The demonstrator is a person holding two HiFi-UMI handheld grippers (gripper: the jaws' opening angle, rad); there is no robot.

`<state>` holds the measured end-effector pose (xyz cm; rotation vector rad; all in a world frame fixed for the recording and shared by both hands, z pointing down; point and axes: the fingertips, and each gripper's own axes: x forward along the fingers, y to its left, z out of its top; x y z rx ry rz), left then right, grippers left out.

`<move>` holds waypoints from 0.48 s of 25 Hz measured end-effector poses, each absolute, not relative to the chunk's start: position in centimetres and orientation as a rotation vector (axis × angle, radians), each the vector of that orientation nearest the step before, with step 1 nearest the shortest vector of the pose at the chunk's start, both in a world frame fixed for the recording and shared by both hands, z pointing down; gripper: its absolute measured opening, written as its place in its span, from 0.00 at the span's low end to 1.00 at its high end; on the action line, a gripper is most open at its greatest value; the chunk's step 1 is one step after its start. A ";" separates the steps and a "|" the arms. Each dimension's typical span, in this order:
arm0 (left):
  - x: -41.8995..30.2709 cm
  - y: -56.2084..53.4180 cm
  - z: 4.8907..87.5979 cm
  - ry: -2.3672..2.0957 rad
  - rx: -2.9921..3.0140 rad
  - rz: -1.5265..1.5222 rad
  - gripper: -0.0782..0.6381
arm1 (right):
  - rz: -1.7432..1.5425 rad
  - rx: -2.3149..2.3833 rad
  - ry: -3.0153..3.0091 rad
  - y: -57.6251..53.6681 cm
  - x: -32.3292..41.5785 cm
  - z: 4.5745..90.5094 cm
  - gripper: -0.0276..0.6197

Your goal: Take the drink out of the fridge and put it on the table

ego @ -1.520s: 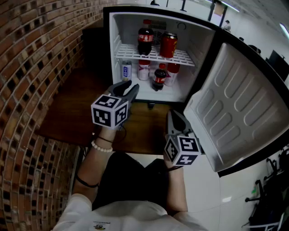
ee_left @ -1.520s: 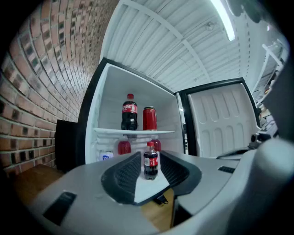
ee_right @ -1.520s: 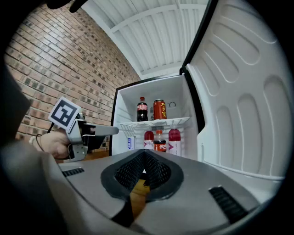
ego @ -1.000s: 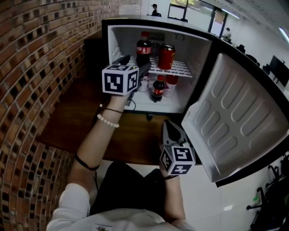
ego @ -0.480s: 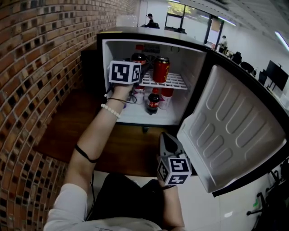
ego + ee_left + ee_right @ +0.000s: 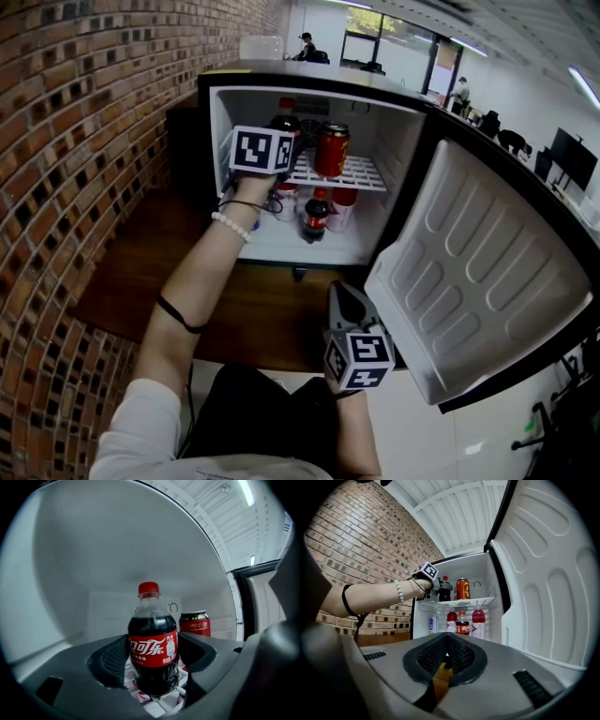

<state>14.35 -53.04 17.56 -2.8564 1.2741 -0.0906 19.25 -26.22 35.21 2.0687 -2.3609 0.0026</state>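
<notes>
A dark cola bottle (image 6: 152,653) with a red cap and label stands on the upper wire shelf (image 6: 361,172) of the open mini fridge (image 6: 398,131), next to a red can (image 6: 331,150). My left gripper (image 6: 152,663) reaches into that shelf. Its jaws flank the cola bottle on both sides and are closing on it. In the head view its marker cube hides most of the cola bottle (image 6: 285,120). My right gripper (image 6: 341,295) hangs low over the wooden table's front edge, shut with nothing in it.
On the fridge floor stand a small cola bottle (image 6: 316,214), pink-red bottles (image 6: 343,206) and a blue-white can (image 6: 432,624). The white door (image 6: 469,272) swings wide open to the right. The wooden table (image 6: 178,253) lies before the fridge, and a brick wall (image 6: 75,141) lines the left.
My left gripper rose from above the table and went into the fridge's upper shelf, coming round the cola bottle. The right gripper stayed low near the table's front edge.
</notes>
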 end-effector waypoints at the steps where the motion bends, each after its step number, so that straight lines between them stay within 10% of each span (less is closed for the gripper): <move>1: 14.3 -53.0 17.6 1.273 -2.852 -0.093 0.56 | 0.002 2.069 -2.361 -26.2 19.3 35.2 0.06; 12: 14.1 -52.4 17.2 1.262 -2.865 -0.050 0.54 | -0.014 2.076 -2.361 -25.7 19.3 34.9 0.06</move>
